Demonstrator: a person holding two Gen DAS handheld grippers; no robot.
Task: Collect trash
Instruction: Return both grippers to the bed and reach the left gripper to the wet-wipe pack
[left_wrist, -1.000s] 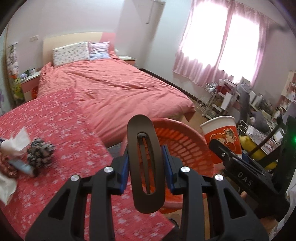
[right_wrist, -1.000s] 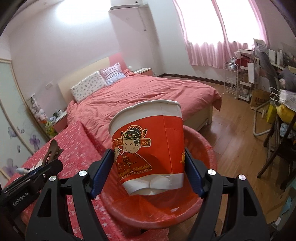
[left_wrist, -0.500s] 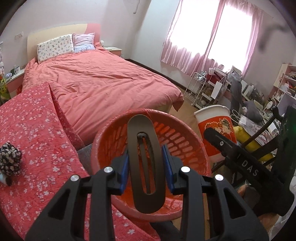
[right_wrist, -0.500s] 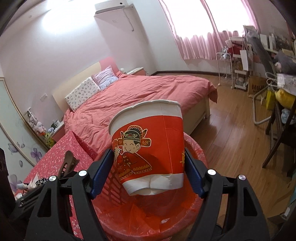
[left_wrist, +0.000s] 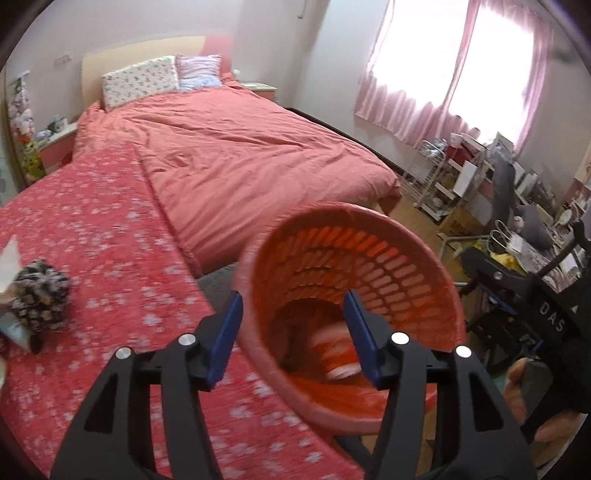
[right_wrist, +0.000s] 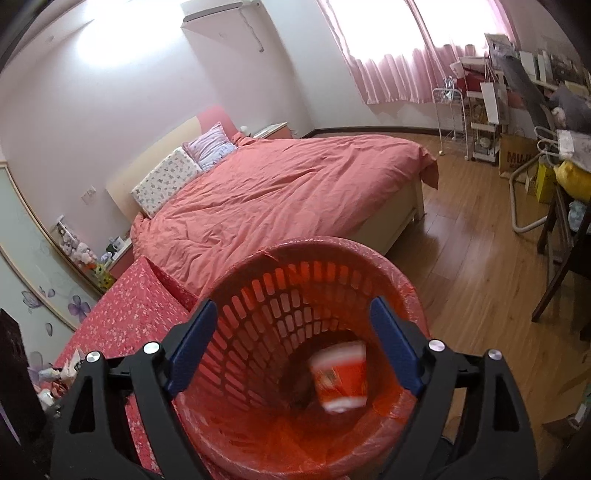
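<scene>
An orange slotted trash basket (left_wrist: 424, 266) (right_wrist: 258, 295) with a red liner stands by the table edge. A red and white paper cup (right_wrist: 341, 374) lies blurred inside it, also seen in the left wrist view (left_wrist: 336, 350). My left gripper (left_wrist: 295, 332) is open and empty above the basket's near rim. My right gripper (right_wrist: 293, 347) is open and empty above the basket mouth. Crumpled trash, a dark patterned wad (left_wrist: 40, 295) and white tissue (left_wrist: 9, 254), lies on the red floral tablecloth (left_wrist: 110, 240) at the left.
A large bed with a pink duvet (left_wrist: 240, 147) lies beyond the table. A cluttered desk, chair and shelving (left_wrist: 517, 221) stand at the right on the wooden floor (right_wrist: 480, 258). More trash sits at the table's far end (right_wrist: 55, 373).
My right gripper has opened and the cup has dropped into the basket. My left gripper has opened and the black clip it held is gone from view. The left view swung back left.
</scene>
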